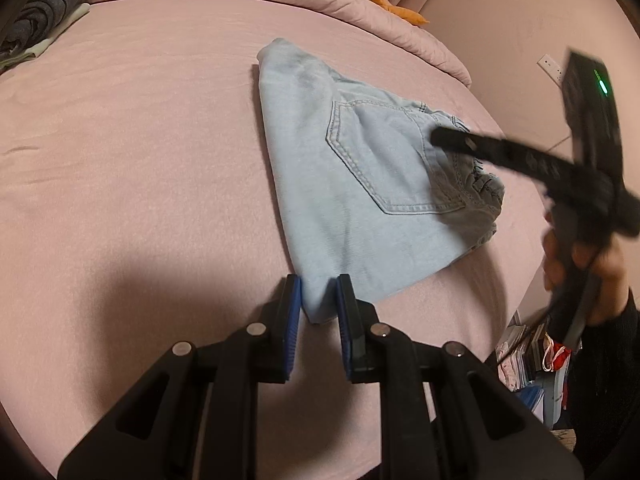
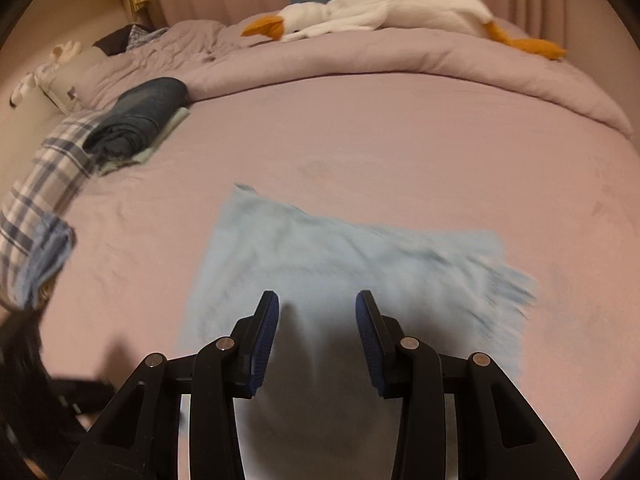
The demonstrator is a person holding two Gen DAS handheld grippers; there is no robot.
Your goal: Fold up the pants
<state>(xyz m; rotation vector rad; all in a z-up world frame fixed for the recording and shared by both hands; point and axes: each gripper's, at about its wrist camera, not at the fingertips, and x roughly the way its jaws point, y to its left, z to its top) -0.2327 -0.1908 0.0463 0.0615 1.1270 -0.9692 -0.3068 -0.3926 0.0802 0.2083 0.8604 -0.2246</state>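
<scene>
A folded pair of light-blue jeans [image 1: 360,200] lies on the pink bed sheet [image 1: 140,160], back pocket up. My left gripper [image 1: 318,300] sits at the near corner of the jeans, its blue pads pinching that corner. My right gripper [image 1: 444,138], held by a hand [image 1: 592,276], hovers blurred over the waistband end at the right. In the right wrist view the jeans [image 2: 320,256] look blurred, and the right gripper [image 2: 318,312] stands open above them with nothing between its pads.
A stack of dark folded clothes [image 2: 140,116] lies at the far left of the bed, with plaid fabric [image 2: 40,184] beside it. A rolled pink quilt [image 2: 440,64] and a white plush goose [image 2: 380,8] lie along the back. The bed's edge and floor clutter [image 1: 528,352] are at the right.
</scene>
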